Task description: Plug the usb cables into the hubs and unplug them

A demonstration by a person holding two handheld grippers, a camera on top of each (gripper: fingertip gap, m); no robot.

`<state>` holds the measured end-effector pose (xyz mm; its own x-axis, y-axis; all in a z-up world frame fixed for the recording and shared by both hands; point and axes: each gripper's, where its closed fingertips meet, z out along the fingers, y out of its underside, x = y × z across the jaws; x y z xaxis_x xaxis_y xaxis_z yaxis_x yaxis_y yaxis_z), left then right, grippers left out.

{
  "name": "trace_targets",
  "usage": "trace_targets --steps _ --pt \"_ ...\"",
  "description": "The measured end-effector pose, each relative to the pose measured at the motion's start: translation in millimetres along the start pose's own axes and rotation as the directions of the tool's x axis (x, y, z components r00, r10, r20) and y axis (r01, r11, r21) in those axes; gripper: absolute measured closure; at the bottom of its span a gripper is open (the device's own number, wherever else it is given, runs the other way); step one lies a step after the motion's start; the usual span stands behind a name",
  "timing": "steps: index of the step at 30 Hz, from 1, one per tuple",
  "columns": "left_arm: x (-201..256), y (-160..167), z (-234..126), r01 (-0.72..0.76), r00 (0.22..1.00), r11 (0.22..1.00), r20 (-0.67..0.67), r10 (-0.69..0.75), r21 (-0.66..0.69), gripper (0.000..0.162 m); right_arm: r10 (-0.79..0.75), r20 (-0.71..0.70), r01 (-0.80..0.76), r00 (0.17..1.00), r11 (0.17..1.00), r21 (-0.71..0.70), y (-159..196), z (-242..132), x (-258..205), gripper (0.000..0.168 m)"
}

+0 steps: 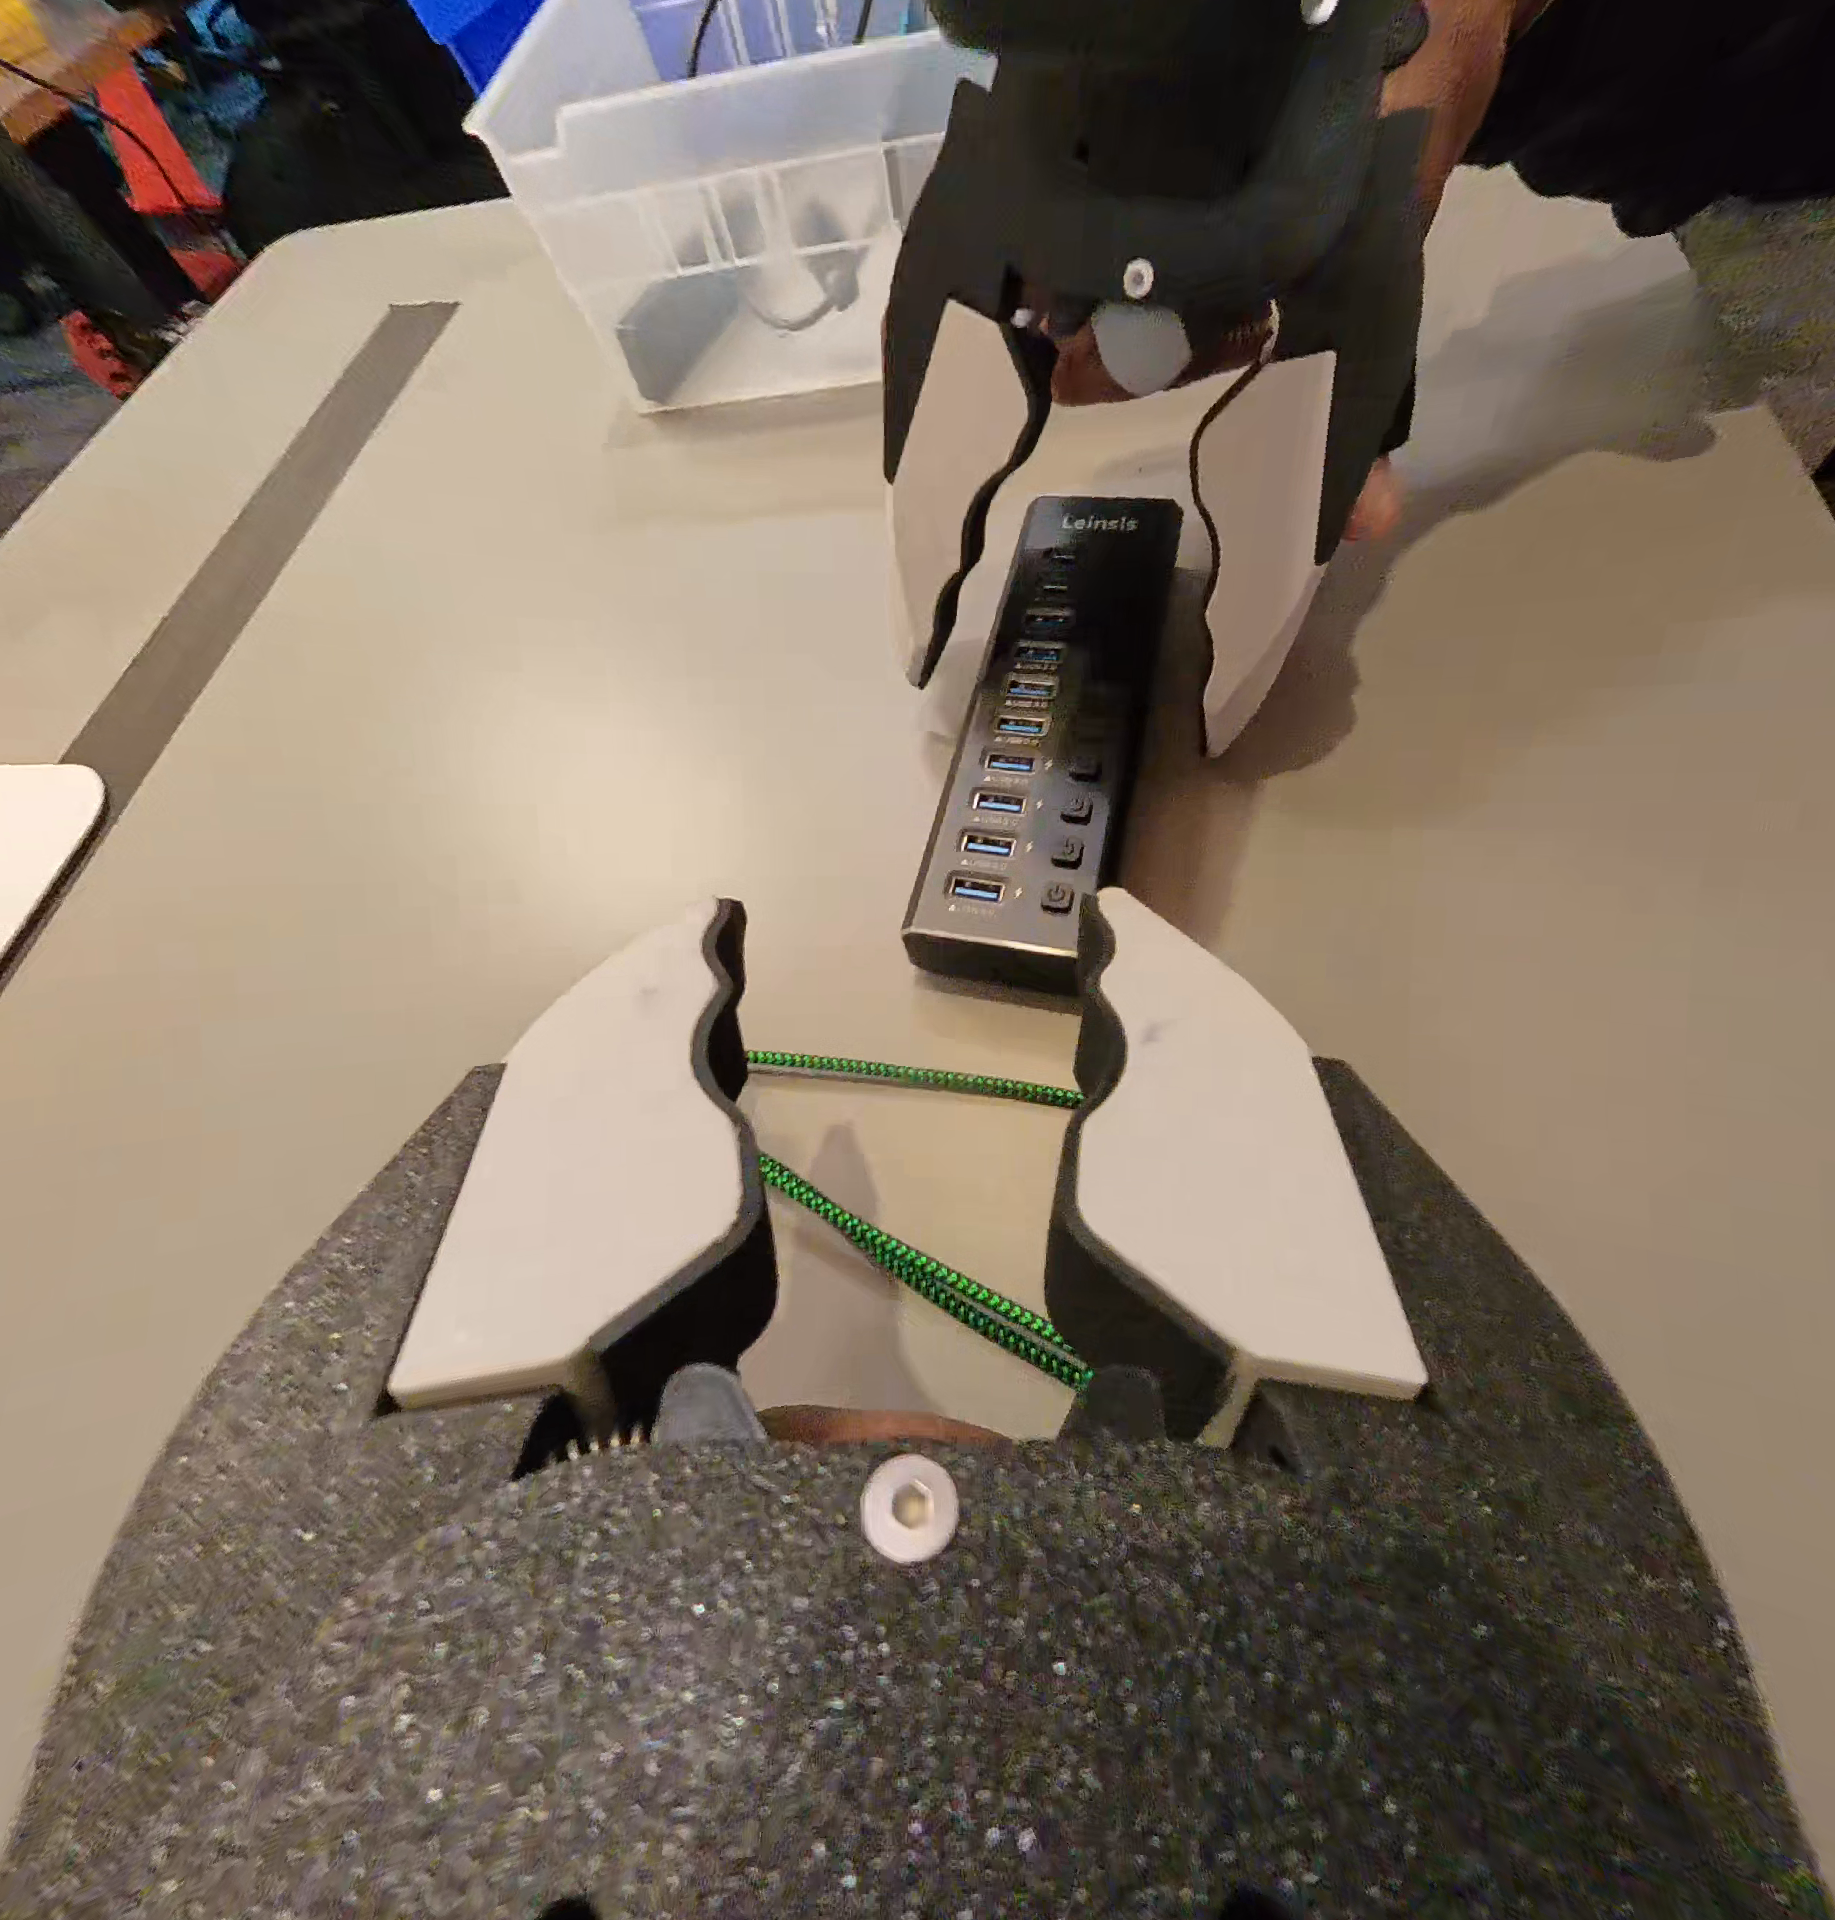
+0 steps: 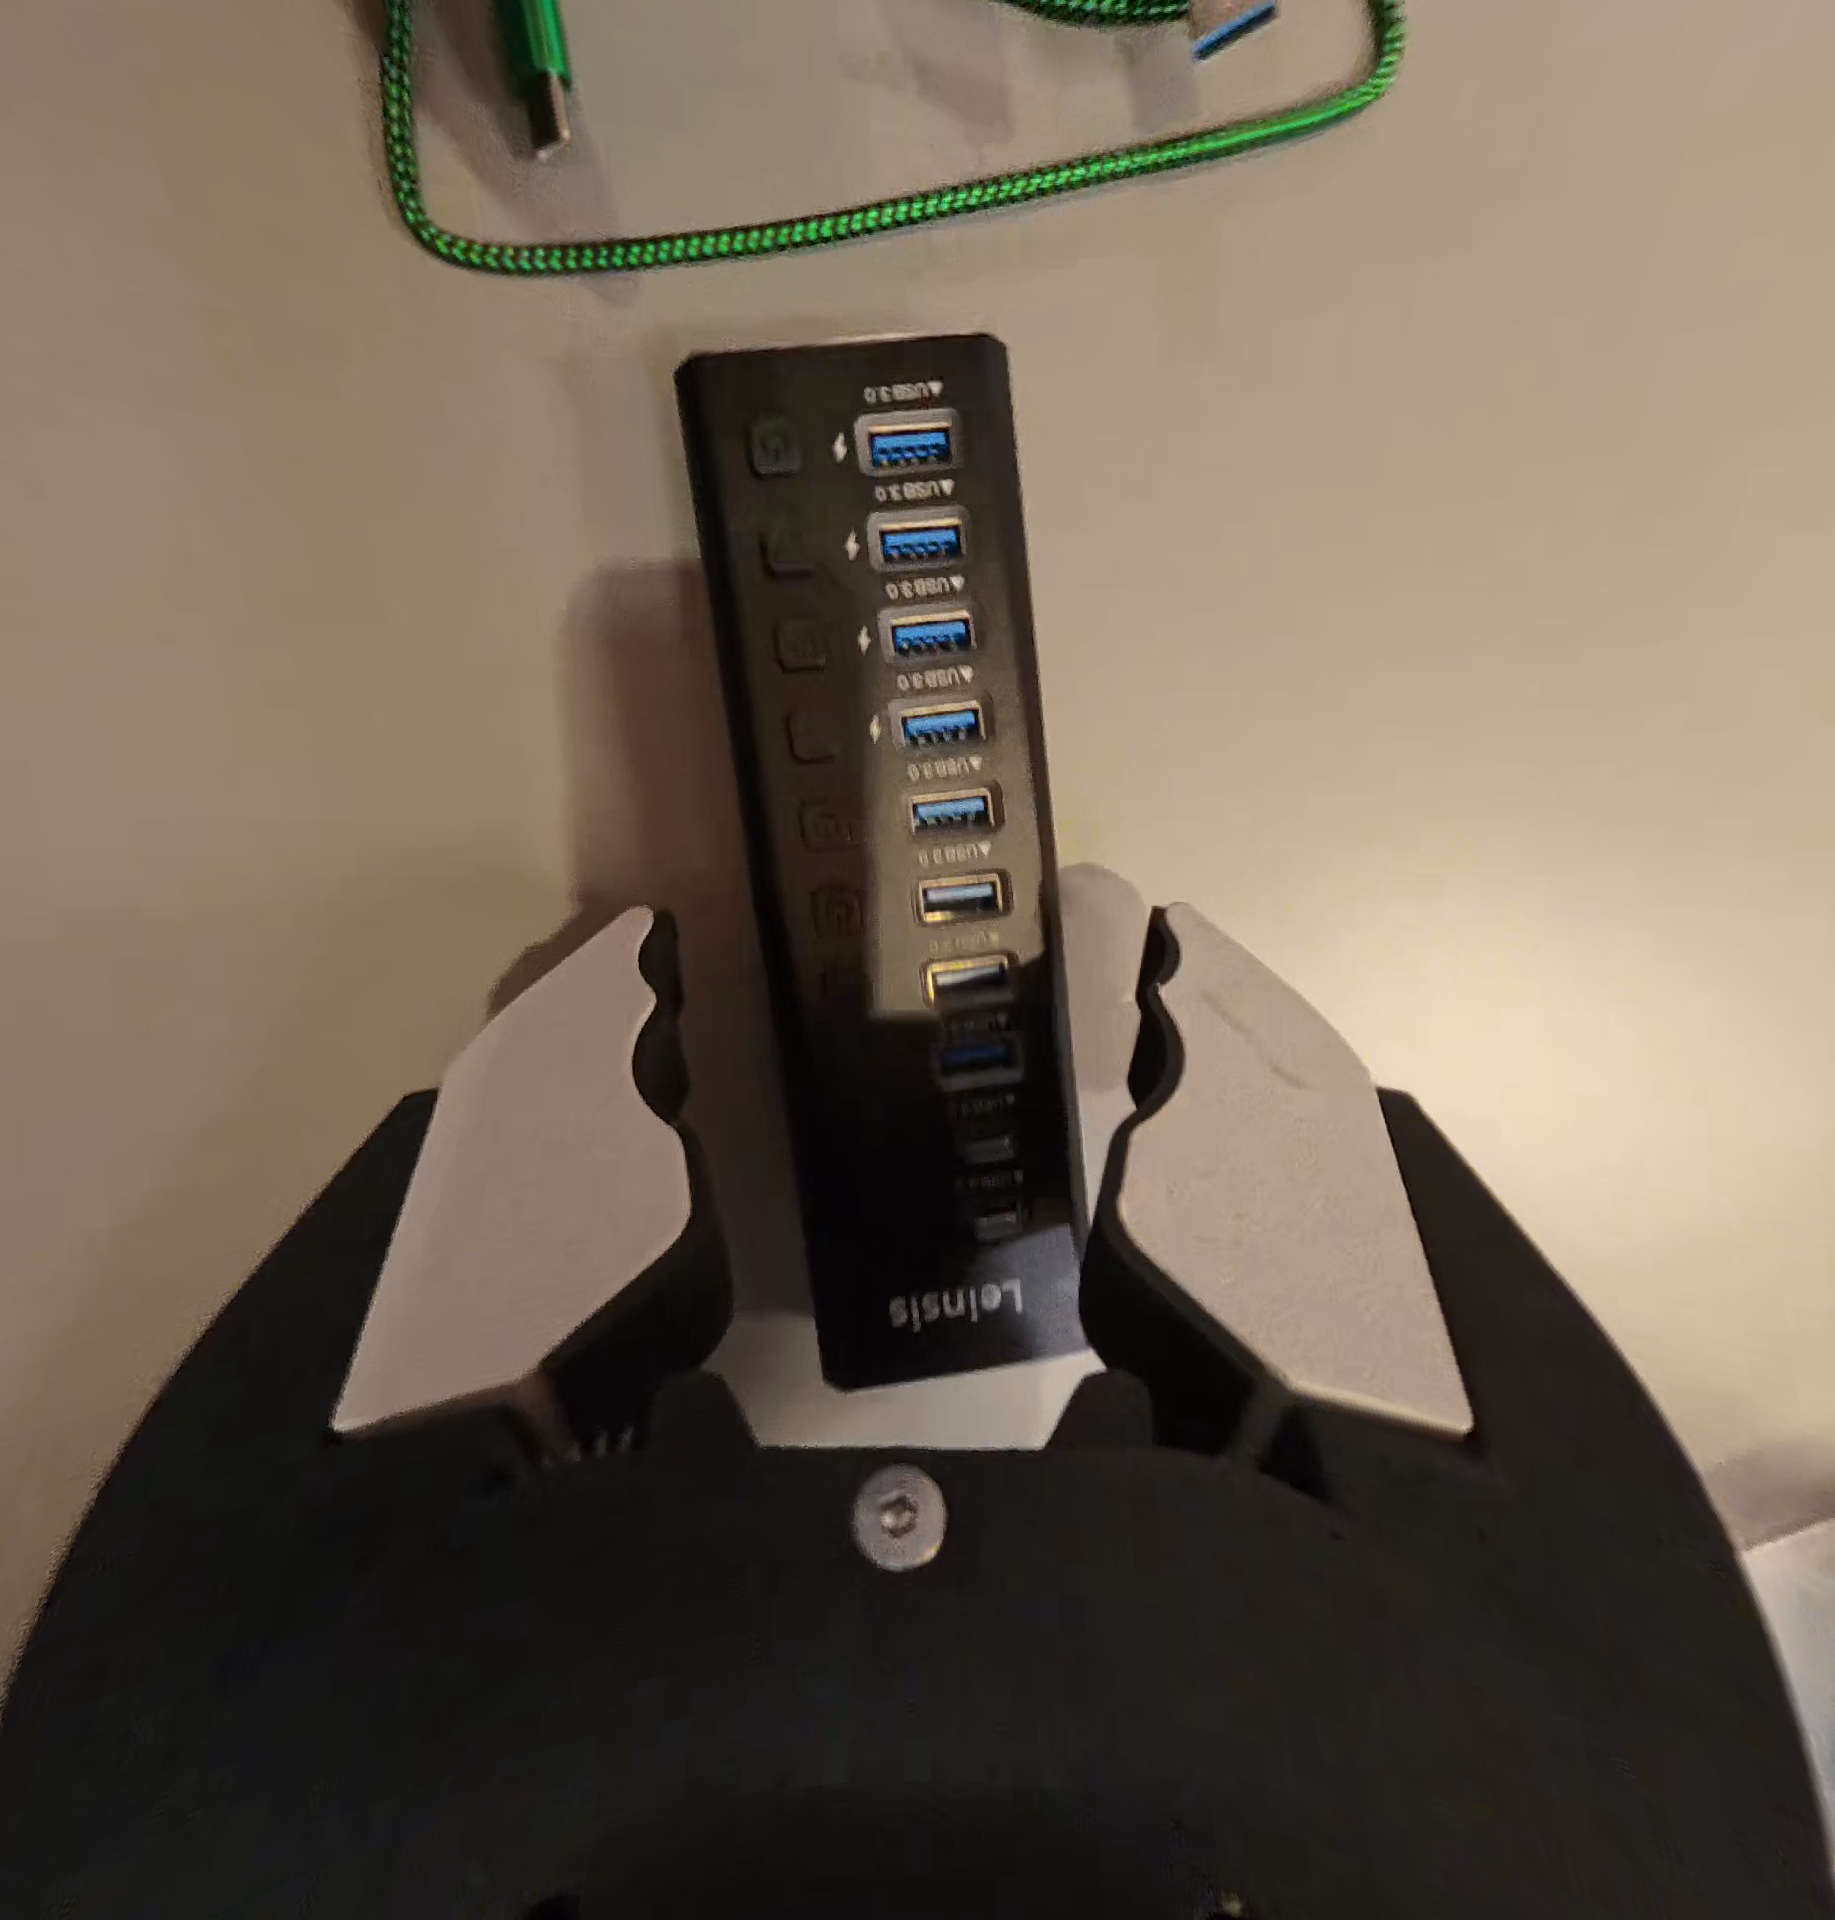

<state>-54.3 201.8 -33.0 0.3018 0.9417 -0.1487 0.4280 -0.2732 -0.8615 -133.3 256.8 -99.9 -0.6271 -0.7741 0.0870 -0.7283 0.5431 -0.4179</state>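
A long black USB hub (image 1: 1038, 748) with a row of blue ports lies flat on the beige table (image 1: 477, 727); all its ports are empty. My right gripper (image 1: 1074, 707) is open and straddles the hub's far end, one finger on each side, not clamped. In the right wrist view the hub (image 2: 892, 831) runs between the open fingers of that gripper (image 2: 908, 935). A green braided USB cable (image 1: 913, 1081) lies on the table under my open, empty left gripper (image 1: 913, 925), just short of the hub's near end. The cable (image 2: 892, 218) loops beyond the hub, with its green plug (image 2: 539, 73) at the upper left.
A translucent plastic bin (image 1: 726, 239) with a cable inside stands at the back of the table. A dark strip (image 1: 258, 540) crosses the table at the left, and a white slab's corner (image 1: 9, 862) sits at the left edge. A hand (image 1: 1380, 499) holds the right gripper.
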Motion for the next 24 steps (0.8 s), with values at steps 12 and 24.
trace_targets --steps 12,24 --pt "-13 11 -24 0.145 0.987 0.976 0.044 -0.154 0.16 0.118 -0.078 0.141 0.102 0.987 0.979 -0.178 -7 12 -4 0.11" --pt "-18 -9 -40 0.14 0.984 0.949 0.068 -0.166 0.281 0.126 -0.062 0.024 0.063 0.998 0.998 -0.014 -4 -99 41 0.11"
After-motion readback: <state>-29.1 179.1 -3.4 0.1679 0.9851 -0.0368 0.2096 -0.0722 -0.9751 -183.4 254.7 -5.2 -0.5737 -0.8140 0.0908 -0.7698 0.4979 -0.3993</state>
